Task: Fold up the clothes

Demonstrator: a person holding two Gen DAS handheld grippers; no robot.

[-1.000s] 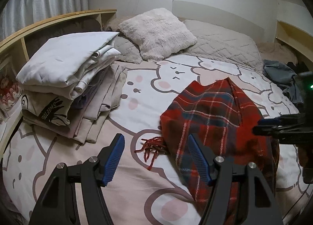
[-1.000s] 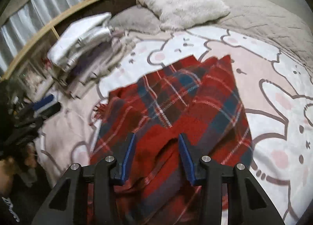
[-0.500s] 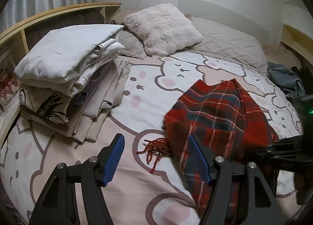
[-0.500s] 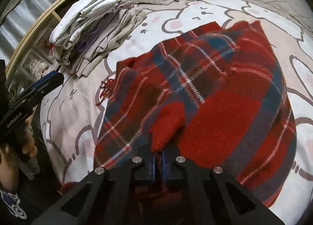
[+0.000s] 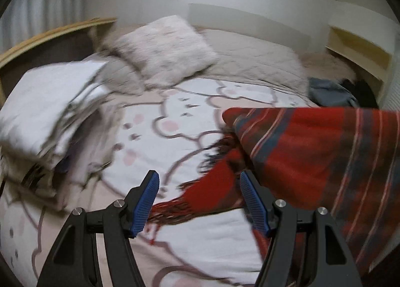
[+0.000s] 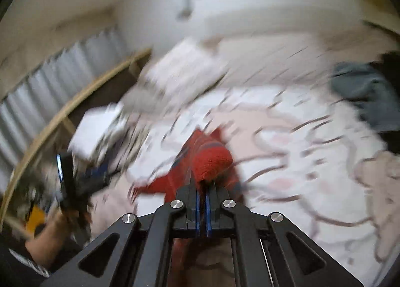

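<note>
A red plaid scarf (image 5: 312,154) with a fringed end hangs lifted above the bed on the right of the left wrist view; its fringe trails on the sheet. My left gripper (image 5: 198,199) is open and empty, with the fringe lying between and beyond its fingers. My right gripper (image 6: 203,184) is shut on a fold of the scarf (image 6: 211,159) and holds it up off the bed. The left gripper also shows in the right wrist view (image 6: 82,177), at the left. Both views are blurred by motion.
A stack of folded clothes (image 5: 47,112) lies at the left of the bed, near a wooden shelf rail (image 5: 50,37). A fluffy pillow (image 5: 165,49) sits at the head. A grey garment (image 5: 330,92) lies at the far right. The cartoon-print sheet (image 5: 175,117) covers the bed.
My right gripper closed on the scarf and has raised it off the bed, so most of the cloth now hangs in the air. My left gripper stayed open.
</note>
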